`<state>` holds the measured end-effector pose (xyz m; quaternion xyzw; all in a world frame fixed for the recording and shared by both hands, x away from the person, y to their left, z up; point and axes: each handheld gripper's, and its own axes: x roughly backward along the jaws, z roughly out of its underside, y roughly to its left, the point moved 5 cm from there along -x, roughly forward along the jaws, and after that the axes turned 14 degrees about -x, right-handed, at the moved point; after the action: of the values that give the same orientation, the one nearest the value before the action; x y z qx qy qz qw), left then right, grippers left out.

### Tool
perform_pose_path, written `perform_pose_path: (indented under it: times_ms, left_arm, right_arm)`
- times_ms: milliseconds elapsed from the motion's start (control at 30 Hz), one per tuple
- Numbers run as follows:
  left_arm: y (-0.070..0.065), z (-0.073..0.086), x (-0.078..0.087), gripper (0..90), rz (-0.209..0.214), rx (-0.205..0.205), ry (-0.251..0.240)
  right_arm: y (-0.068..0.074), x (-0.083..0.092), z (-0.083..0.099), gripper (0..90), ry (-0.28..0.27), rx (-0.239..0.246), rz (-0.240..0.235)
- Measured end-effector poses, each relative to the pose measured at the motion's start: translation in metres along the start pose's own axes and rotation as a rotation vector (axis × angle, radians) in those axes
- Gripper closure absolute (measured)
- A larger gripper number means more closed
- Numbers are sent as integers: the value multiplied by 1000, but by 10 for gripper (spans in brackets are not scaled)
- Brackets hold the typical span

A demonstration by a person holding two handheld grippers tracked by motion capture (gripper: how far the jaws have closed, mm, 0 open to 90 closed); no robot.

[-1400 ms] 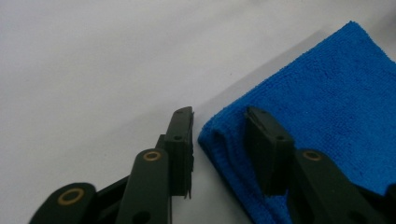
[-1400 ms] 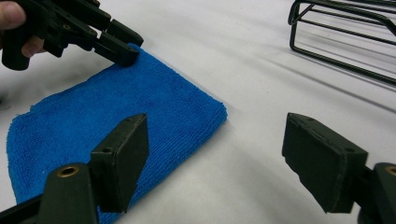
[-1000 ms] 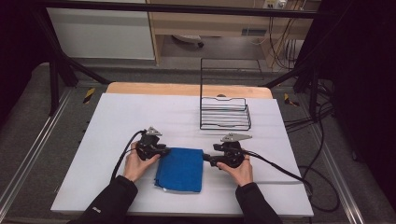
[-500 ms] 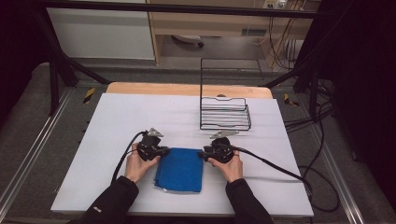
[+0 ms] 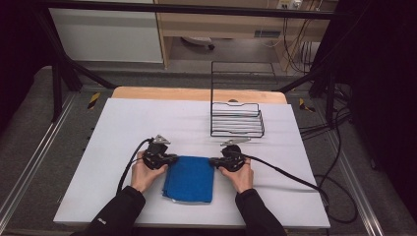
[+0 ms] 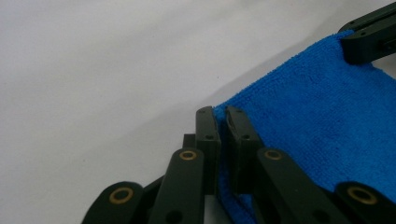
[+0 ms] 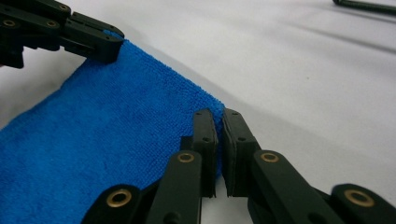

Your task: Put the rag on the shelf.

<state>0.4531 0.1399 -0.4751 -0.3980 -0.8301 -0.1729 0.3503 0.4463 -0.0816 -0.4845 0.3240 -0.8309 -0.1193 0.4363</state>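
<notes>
Blue cloth (image 5: 189, 178), folded, lying at the near middle of the table (image 5: 123, 123); we hold its two far corners, left gripper (image 5: 166, 159) and right gripper (image 5: 214, 161) each clamped on one, the right jaws having just been closing. To lift well, we should raise both corners evenly, keeping the edge taut and clear of the wire rack (image 5: 237, 119).

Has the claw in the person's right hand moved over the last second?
Yes. The right claw slid left, away from the wire rack, to the blue cloth's far right corner; its jaws have just closed on it.

High overhead, gripper views close — sharing cloth (image 5: 189, 178)
</notes>
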Motion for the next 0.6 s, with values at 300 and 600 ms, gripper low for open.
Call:
perform_pose_path:
  times_ms: [300,600]
  left_arm:
    - [-5,-6,31,845,5,8,-124]
    - [-11,-12,54,844,-22,-8,-201]
  right_arm:
    - [16,23,-6,861,-102,27,-64]
    - [28,36,-12,861,-142,89,-79]
